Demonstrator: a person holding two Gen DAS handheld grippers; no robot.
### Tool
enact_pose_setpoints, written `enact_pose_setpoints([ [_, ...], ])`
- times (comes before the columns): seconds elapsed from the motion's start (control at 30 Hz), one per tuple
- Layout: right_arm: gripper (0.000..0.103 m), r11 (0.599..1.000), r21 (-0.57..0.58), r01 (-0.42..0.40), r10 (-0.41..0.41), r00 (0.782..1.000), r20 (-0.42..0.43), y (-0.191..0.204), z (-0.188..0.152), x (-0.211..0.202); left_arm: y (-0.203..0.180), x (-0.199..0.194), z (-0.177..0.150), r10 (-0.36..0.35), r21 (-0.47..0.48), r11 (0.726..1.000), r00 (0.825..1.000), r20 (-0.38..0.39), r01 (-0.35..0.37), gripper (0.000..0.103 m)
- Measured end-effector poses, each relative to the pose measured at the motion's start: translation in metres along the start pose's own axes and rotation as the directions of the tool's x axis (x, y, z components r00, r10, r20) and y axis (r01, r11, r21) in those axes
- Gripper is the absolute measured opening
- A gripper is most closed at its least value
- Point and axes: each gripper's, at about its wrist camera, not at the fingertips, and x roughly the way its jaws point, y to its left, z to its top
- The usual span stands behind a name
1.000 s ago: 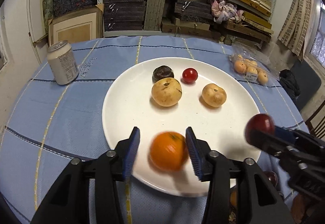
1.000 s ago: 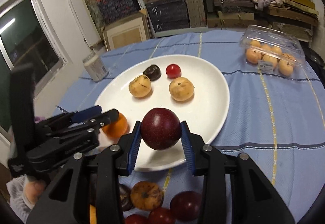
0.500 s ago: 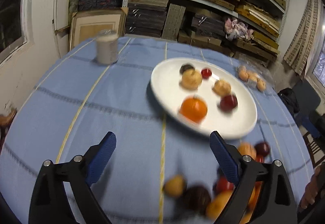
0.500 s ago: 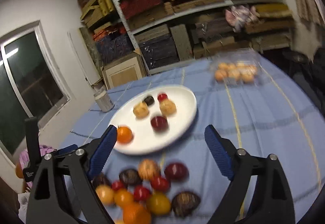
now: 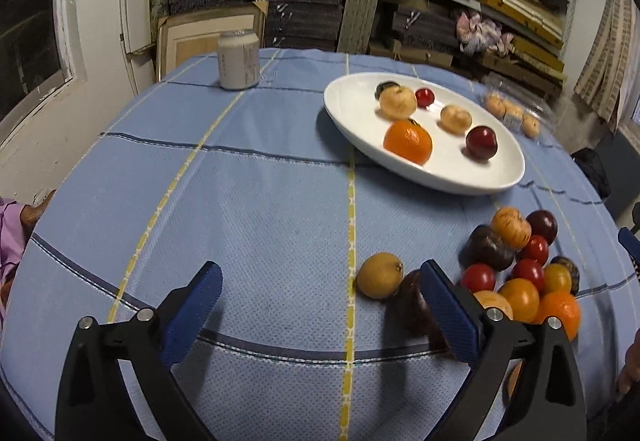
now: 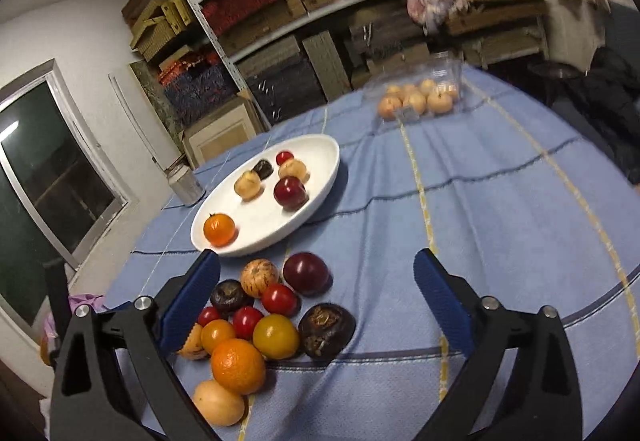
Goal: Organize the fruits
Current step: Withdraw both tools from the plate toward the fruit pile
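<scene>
Hovering over the tabletop (image 5: 248, 201), both claws stand wide open and empty, their jaws having just been opening; nothing lies between either pair.

The left claw (image 5: 320, 305) has bare cloth in its gap. The nearest loose fruit, a tan round fruit (image 5: 379, 275), sits just right of center in the left wrist view, close inside the right-hand jaw, with a dark fruit (image 5: 412, 301) touching it and partly hidden behind that jaw.

The right claw (image 6: 316, 297) frames the loose pile (image 6: 264, 317) at lower left of its view, hard against the left-hand jaw, so this claw looks nearer to most of the fruit. A dark red plum (image 6: 306, 273) lies at the pile's upper edge, nearest the gap's middle.

The white plate (image 6: 320, 197) lies beyond, at center left, already carrying 6 fruits.

All the fruits are roundish, with no long axis to align to.
</scene>
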Motion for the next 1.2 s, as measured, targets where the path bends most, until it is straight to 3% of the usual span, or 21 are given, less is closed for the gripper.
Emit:
enact_pose_setpoints([
  [0.17,0.095,1.0,-0.006,-0.004,0.004,1.0,-0.014,0.002,-0.002,0.002,-0.013,0.005,0.0,0.019,0.067,0.998,1.0,0.01,-0.02,0.099],
  [0.3,0.095,1.0,-0.028,0.006,-0.007,1.0,-0.018,0.005,-0.003,0.004,-0.022,0.015,0.007,0.077,0.123,0.989,0.997,0.022,-0.079,0.099],
  [0.53,0.095,0.999,-0.038,0.018,-0.02,0.999,-0.049,0.006,-0.006,0.01,0.006,0.036,0.013,0.07,0.037,0.997,0.993,-0.097,-0.067,0.099],
  [0.67,0.095,0.999,-0.038,0.019,-0.021,0.998,-0.052,0.005,-0.007,0.01,0.016,0.031,0.005,0.111,0.05,0.993,0.986,-0.124,-0.105,0.099],
  [0.83,0.095,0.999,-0.031,0.01,-0.012,0.999,-0.052,0.005,-0.006,0.01,0.027,0.024,0.0,0.093,0.019,0.996,0.988,-0.123,-0.092,0.099],
  [1.03,0.096,0.999,-0.032,0.002,-0.004,0.998,-0.06,0.006,-0.007,0.01,0.006,0.015,-0.01,0.123,0.139,0.984,0.99,-0.062,-0.114,0.099],
  [1.2,0.095,0.999,-0.051,0.0,-0.003,0.998,-0.066,0.011,-0.009,0.011,0.006,0.014,-0.006,0.101,0.13,0.987,0.994,-0.043,-0.094,0.098],
])
